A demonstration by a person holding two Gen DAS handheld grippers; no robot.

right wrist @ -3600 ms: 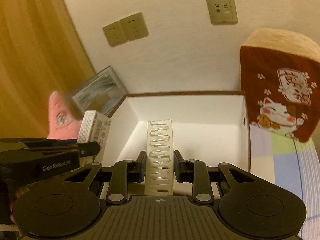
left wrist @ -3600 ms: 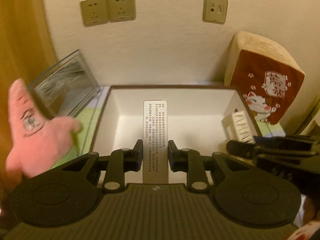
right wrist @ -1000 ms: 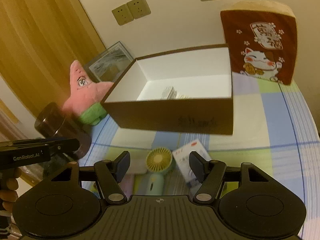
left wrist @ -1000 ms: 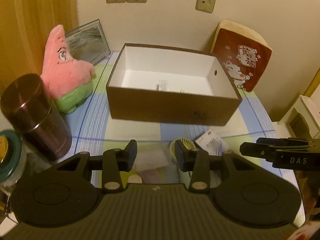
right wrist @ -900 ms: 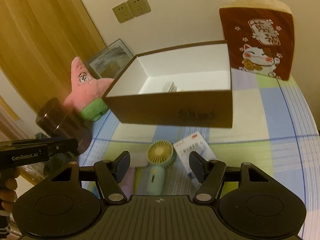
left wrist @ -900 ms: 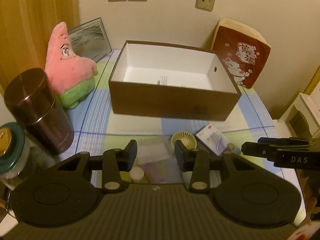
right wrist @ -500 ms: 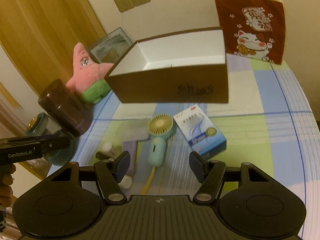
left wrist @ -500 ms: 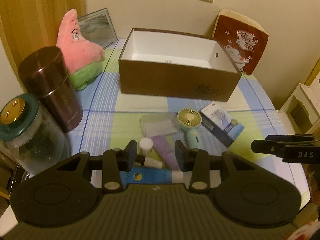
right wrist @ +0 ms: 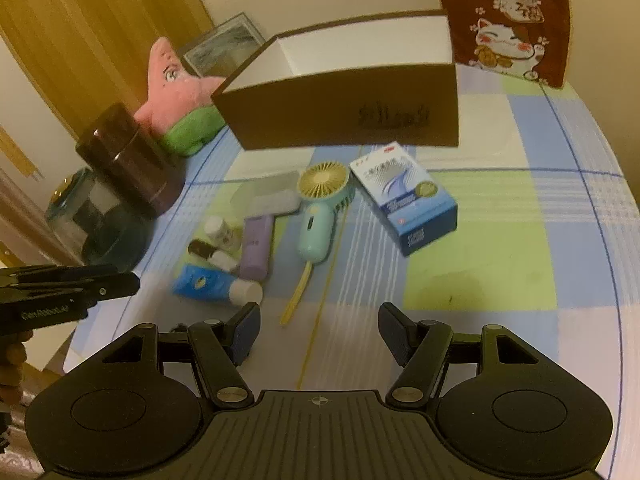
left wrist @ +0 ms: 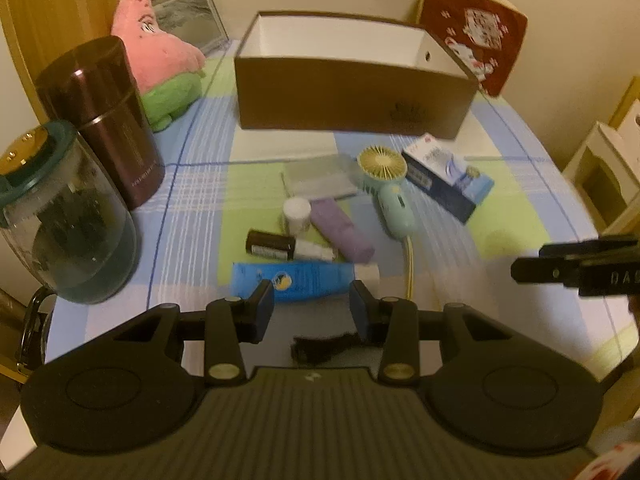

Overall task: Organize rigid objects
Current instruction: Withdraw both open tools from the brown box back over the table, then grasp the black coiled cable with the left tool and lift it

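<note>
A brown box with a white inside stands at the back of the checked table; it also shows in the right wrist view. In front of it lie a blue tube, a purple tube, a dark small bottle, a white-capped jar, a mint hand fan, a clear flat case and a blue-white carton. My left gripper is open and empty just short of the blue tube. My right gripper is open and empty, well short of the fan and carton.
A dark maroon canister and a glass jar with a green lid stand at the left. A pink plush star and a picture frame sit behind them. A red cat cushion leans at the back right.
Both grippers have drawn back from the box, empty, after leaving a silver carton and a white ridged piece inside it. The loose items on the table have come into view.
</note>
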